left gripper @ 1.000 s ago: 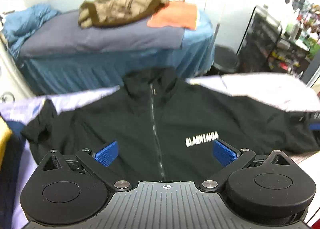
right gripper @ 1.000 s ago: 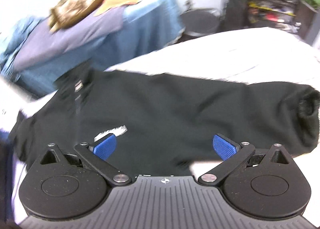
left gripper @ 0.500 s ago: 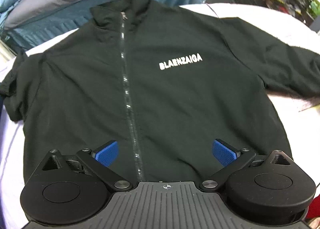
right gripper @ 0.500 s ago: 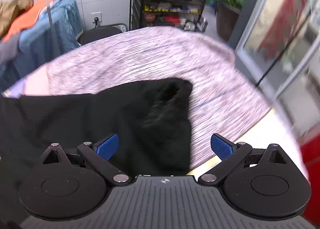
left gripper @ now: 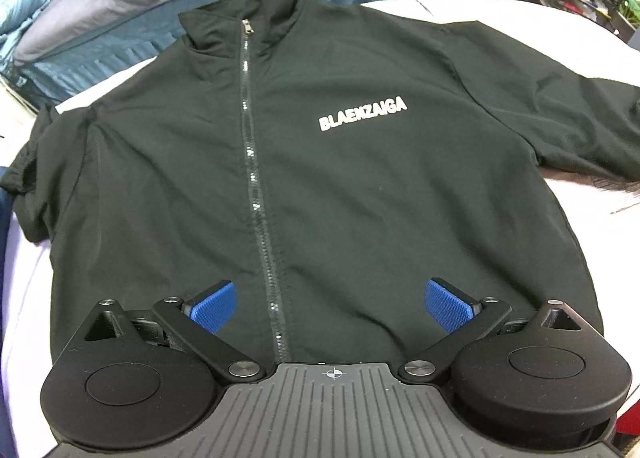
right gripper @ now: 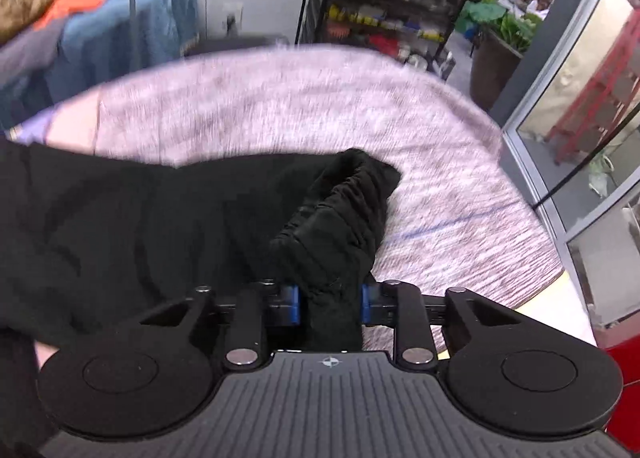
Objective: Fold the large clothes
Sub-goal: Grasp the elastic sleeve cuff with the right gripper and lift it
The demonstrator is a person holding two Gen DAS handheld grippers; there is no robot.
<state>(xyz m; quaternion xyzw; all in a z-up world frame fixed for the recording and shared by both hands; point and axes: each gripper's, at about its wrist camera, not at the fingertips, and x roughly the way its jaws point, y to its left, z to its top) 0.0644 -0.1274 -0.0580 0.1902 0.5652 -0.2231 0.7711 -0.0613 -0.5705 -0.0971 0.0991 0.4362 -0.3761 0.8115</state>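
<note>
Left wrist view: I find the black jacket (left gripper: 320,177) laid front-up and zipped on the pale tablecloth (left gripper: 580,217), collar away from me, hem at my near edge. My left gripper (left gripper: 330,308) hangs over the hem with jaws wide and nothing between them; the zip (left gripper: 256,161) runs up just inside its left pad.

Right wrist view: my right gripper (right gripper: 330,304) is at the far sleeve end. Its jaws are closing, and bunched cuff (right gripper: 344,217) fabric sits between the blue pads, apparently pinched. The frame is blurred, so I cannot confirm how many layers are caught.

Assessment: the step in hand is securing the sleeve for its fold across the body. To do it well, I judge the grip should take both cuff layers, then lift only enough to clear the cloth and carry the sleeve in flat, while the left gripper steadies the hem against dragging.
</note>
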